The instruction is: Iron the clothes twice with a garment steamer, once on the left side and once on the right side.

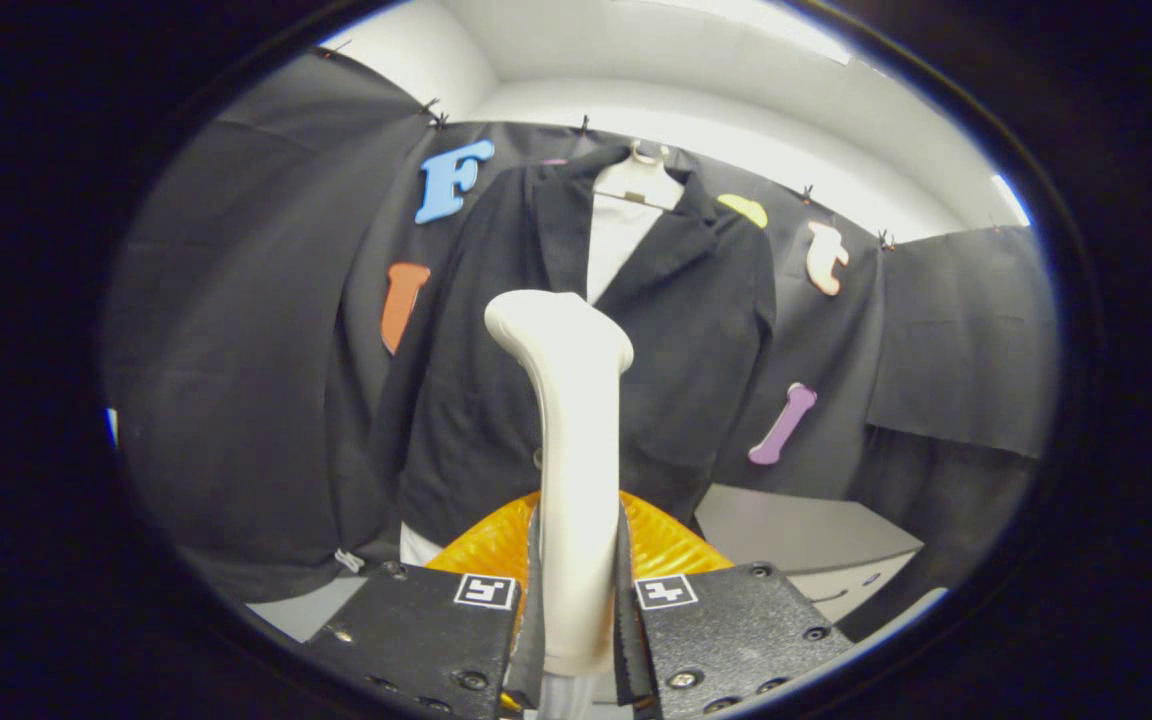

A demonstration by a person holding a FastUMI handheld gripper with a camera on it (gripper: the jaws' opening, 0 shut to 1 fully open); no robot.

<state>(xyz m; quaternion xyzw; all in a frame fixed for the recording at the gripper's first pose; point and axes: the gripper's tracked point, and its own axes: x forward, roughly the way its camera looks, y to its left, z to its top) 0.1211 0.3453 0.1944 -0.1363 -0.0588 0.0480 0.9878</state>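
Observation:
A dark suit jacket (pixel 496 400) hangs on a white hanger (pixel 639 182) against the booth's black wall, with a white shirt (pixel 619 245) showing between its lapels. My gripper (pixel 577 590) is shut on the handle of a cream-white garment steamer (pixel 568 420), which stands upright between the fingers. The steamer's head rises in front of the jacket's middle, a little short of the fabric; whether it touches the cloth I cannot tell.
An orange ribbed object (pixel 656 545) lies just beyond the fingers, under the jacket's hem. A grey table surface (pixel 796 530) extends beyond the fingers beside it. Black cloth walls close in on both sides.

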